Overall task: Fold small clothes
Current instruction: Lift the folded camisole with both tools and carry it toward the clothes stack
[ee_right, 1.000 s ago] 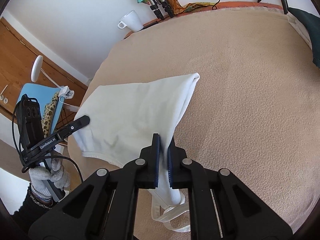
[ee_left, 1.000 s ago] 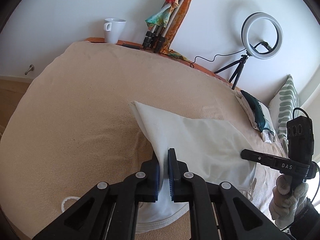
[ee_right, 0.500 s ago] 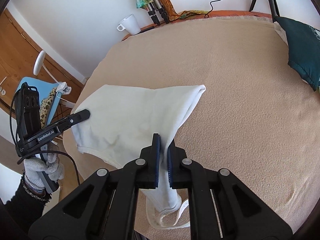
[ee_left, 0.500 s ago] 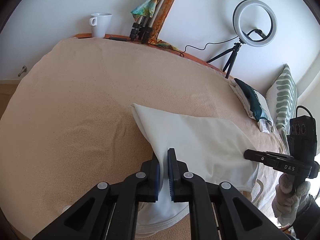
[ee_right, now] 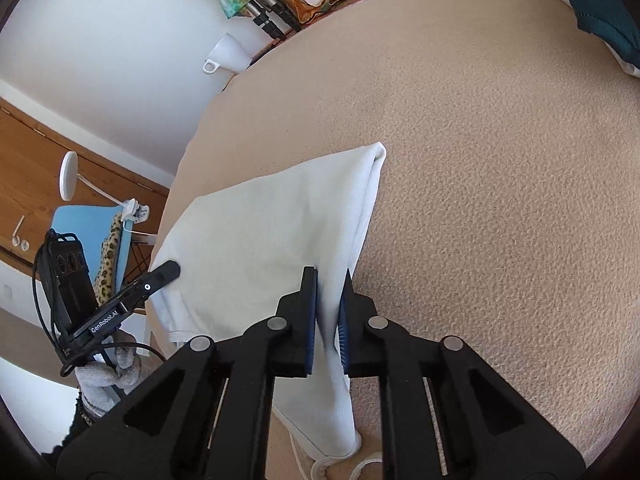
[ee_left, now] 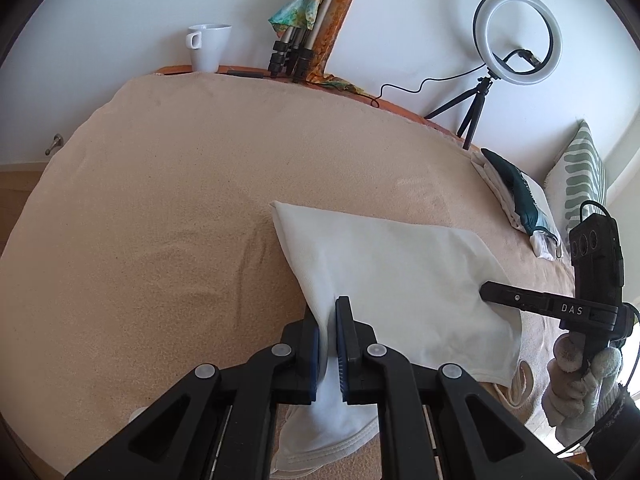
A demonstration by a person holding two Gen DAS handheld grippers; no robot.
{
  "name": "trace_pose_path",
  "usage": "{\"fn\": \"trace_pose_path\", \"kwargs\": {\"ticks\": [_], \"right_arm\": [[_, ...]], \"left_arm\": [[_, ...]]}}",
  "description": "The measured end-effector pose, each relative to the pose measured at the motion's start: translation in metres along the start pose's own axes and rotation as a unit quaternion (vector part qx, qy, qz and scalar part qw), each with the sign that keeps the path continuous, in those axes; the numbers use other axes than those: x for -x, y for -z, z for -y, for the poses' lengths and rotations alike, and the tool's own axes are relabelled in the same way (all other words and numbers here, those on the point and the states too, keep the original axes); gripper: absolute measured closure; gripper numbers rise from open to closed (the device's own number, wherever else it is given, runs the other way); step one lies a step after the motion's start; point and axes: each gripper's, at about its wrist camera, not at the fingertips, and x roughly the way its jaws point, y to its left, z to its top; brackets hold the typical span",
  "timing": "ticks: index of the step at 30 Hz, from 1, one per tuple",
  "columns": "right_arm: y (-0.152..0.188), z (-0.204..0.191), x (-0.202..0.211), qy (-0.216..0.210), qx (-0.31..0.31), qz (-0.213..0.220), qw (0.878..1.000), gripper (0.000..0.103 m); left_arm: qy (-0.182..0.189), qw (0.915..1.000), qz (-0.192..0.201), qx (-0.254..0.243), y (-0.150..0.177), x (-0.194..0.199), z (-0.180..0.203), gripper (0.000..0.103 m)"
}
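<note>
A small white garment (ee_left: 392, 272) lies partly folded on the beige blanket (ee_left: 180, 208), lifted along its near edge. My left gripper (ee_left: 329, 312) is shut on the garment's edge. My right gripper (ee_right: 330, 284) is shut on the opposite edge of the same garment (ee_right: 272, 232). Each gripper shows in the other's view: the right one (ee_left: 486, 292) at the garment's right side, the left one (ee_right: 174, 269) at its left side. The garment's hem hangs below both jaws.
A white mug (ee_left: 209, 46), a tripod with colourful cloth (ee_left: 308, 20) and a ring light (ee_left: 516, 36) stand along the far edge. A dark green folded garment (ee_left: 520, 196) and a striped pillow (ee_left: 580, 176) lie at the right.
Both grippers have carried the held garment edges forward across the blanket and tilted; the garment's far fold sits further in. Both stay shut on the cloth.
</note>
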Motion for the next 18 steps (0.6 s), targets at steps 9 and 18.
{"fn": "trace_pose_path", "kwargs": {"ticks": [9, 18], "right_arm": [[-0.001, -0.038, 0.045, 0.055, 0.095, 0.052, 0.993, 0.095], [-0.008, -0.028, 0.101, 0.095, 0.117, 0.101, 0.983, 0.095]], "left_arm": [[0.018, 0.9990, 0.025, -0.032, -0.012, 0.014, 0.035, 0.099], [0.051, 0.9957, 0.040, -0.065, -0.034, 0.004, 0.091, 0.099]]}}
